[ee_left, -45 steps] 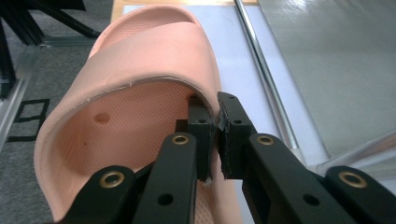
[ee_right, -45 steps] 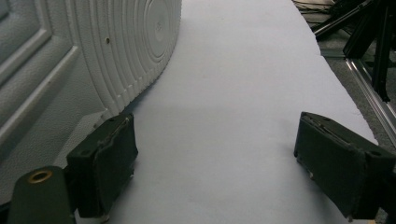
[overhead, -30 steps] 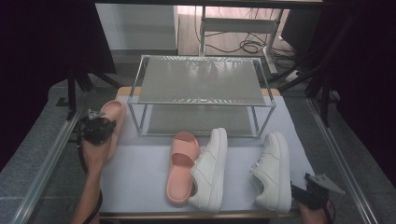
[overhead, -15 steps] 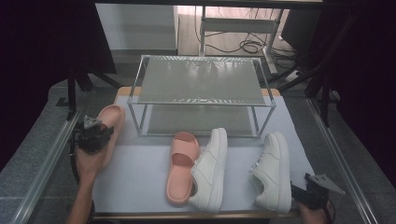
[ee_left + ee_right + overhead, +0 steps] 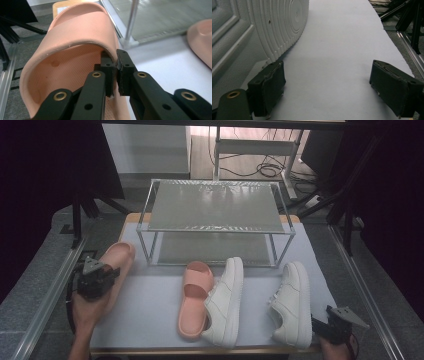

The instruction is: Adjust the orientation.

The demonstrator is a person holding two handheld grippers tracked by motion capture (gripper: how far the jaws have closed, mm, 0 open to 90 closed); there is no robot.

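1. High view: your left gripper (image 5: 95, 279) sits at the left edge of the table (image 5: 150, 295), on the near half of a pink slide sandal (image 5: 117, 265) whose toe points toward the metal shoe rack (image 5: 215, 217). A second pink slide (image 5: 194, 297) lies mid-table, touching a white sneaker (image 5: 225, 300) on its right. Another white sneaker (image 5: 291, 302) lies well apart, further right. Your right gripper (image 5: 334, 327) rests at the near right corner, just beside that sneaker's heel.

2. Left gripper view: your jaws are closed tight on the edge of the pink slide sandal's (image 5: 72, 50) strap, one jaw inside the strap and one outside, with almost no gap between them. The rack's leg (image 5: 131, 22) stands just beyond the sandal, and the other pink slide (image 5: 200, 37) shows at the right edge.

3. Right gripper view: your right gripper (image 5: 327, 87) is spread wide and holds nothing; bare table surface (image 5: 337, 50) lies between the jaws. The white sneaker's sole (image 5: 257, 30) is just beside the left jaw; you cannot tell whether they touch.
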